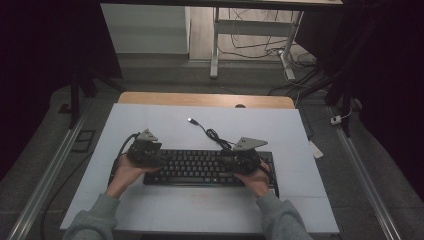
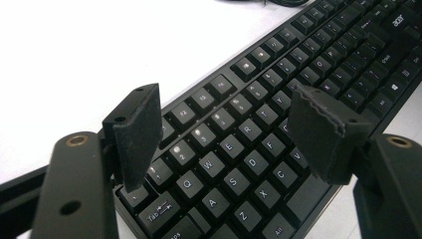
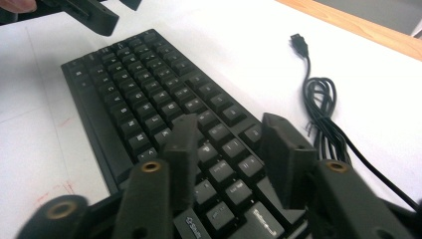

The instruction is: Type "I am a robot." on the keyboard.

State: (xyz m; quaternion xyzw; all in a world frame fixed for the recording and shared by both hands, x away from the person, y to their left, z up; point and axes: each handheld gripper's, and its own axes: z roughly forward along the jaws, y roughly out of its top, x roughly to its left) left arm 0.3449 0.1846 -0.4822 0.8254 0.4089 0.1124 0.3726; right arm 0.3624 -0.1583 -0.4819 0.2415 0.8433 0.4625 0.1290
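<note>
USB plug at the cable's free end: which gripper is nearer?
Right. The right gripper sits over the keyboard's right end, just below the USB plug; the left gripper is over the far left end.

A black plastic keyboard with white-lettered keys lies on a pale blue-white mat — faint red marks show near the mat's front edge. Its coiled black USB cable matches it. A light wooden table edge borders the mat — both matte-black grippers carry grey plates.
</note>
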